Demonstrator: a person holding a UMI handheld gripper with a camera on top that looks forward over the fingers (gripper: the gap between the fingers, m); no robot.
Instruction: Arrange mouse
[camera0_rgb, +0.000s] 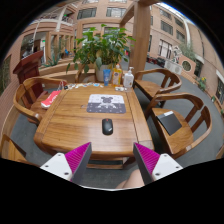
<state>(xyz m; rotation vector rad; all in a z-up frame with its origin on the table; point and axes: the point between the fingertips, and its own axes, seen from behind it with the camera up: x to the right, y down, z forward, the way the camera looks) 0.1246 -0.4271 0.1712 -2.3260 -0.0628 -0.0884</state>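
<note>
A wooden table (70, 120) stands in the middle, with wooden chairs (185, 125) at its left and right sides. A leafy plant (100, 45) sits at its far end. Beyond rise brick buildings (95, 12) with many windows, in daylight.

We see only the two fingers of our gripper (112, 160), at about seven and five o'clock in the gripper view. Each finger (66, 166) is pale grey to white on its outer body, wedge-shaped and narrowing toward the tip. The inner face of each carries a magenta pad (147, 158), triangular as seen here. No cables, screws or markings can be made out.
</note>
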